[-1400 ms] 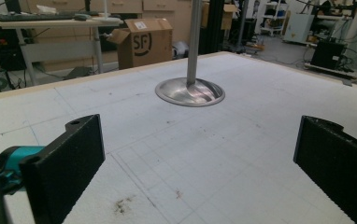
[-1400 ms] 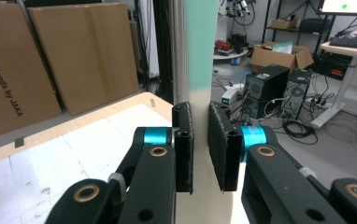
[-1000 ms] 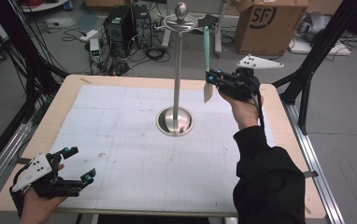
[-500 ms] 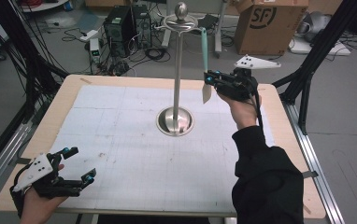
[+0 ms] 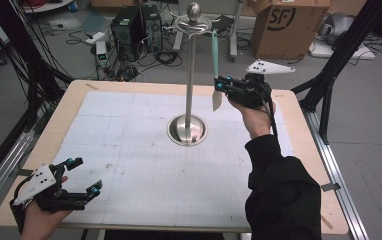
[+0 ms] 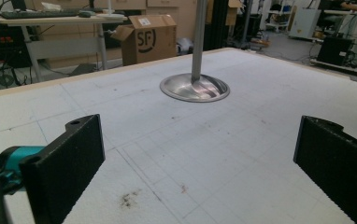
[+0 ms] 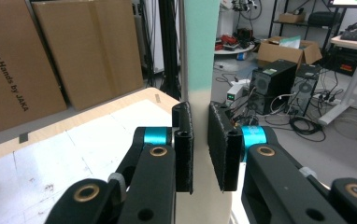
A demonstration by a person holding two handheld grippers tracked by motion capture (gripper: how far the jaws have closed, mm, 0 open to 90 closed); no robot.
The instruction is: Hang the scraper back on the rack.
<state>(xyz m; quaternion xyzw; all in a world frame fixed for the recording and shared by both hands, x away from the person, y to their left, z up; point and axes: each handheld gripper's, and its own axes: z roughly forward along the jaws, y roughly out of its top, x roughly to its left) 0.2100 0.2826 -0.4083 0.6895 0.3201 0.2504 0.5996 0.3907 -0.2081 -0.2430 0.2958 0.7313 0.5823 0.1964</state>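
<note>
Above the far right part of the bench (image 5: 129, 165), the right hand-held gripper (image 5: 219, 86) was raised off the surface and its jaws were drawn in narrow on a spatula (image 5: 216, 70) with a teal handle and a pale blade. That spatula hung upright from a hook at the top of a metal stand (image 5: 189, 75), just to the right of the stand's pole, with its blade pointing down. From the right hand-held gripper view, the two black pads (image 7: 184, 140) pressed on either flat side of the spatula (image 7: 200, 56) at the place where the teal handle met the pale blade. The stand's round base (image 5: 187, 131) sat near the middle of the bench on the white gridded mat. At the near left corner of the bench, the left hand-held gripper (image 5: 84, 175) was held low over the mat, well apart from the stand. Its jaws stood wide with nothing between them, and from the left hand-held gripper view the stand's base (image 6: 194, 87) lay farther off ahead of them. A black sleeve (image 5: 279, 195) covered the person's right forearm.
</note>
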